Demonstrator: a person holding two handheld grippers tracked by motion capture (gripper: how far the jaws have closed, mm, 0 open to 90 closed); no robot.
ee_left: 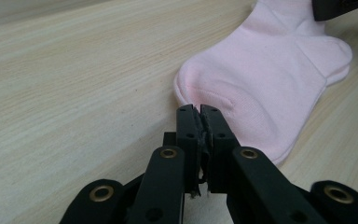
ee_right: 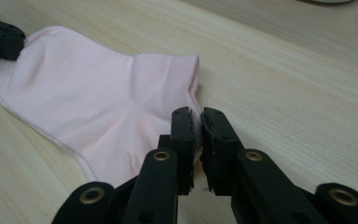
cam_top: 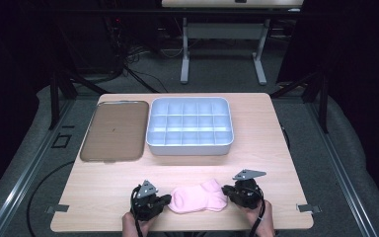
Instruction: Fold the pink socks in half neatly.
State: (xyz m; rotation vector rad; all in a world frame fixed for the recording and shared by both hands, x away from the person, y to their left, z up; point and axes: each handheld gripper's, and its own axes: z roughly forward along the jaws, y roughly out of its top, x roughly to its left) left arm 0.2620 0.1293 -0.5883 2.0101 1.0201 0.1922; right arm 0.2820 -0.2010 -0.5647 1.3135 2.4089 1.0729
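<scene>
one soft pink cotton ankle sock (cam_top: 199,197) lies flat at the near edge of the pale wooden table (cam_top: 261,133), between our two hands; its rounded toe points left, its ribbed cuff right; the left gripper (cam_top: 164,201) has its black jaws pressed together on the toe's edge (ee_left: 200,100), though whether fabric is truly pinched there we cannot tell for sure; the right gripper (cam_top: 227,190) has its jaws nearly together at the cuff's corner (ee_right: 195,114), a sliver of pink between them, so we judge it clamped on the sock; to do this step well, we should hold both ends firmly, lift evenly so the sock stays taut and does not slip, and keep the pinch on both layers; farther off, one light blue plastic organiser tray (cam_top: 190,126) with many small compartments sits at the centre of the far side; just left of it lies one flat brown lid (cam_top: 115,131); two grippers, one sock, one tray, one lid.
</scene>
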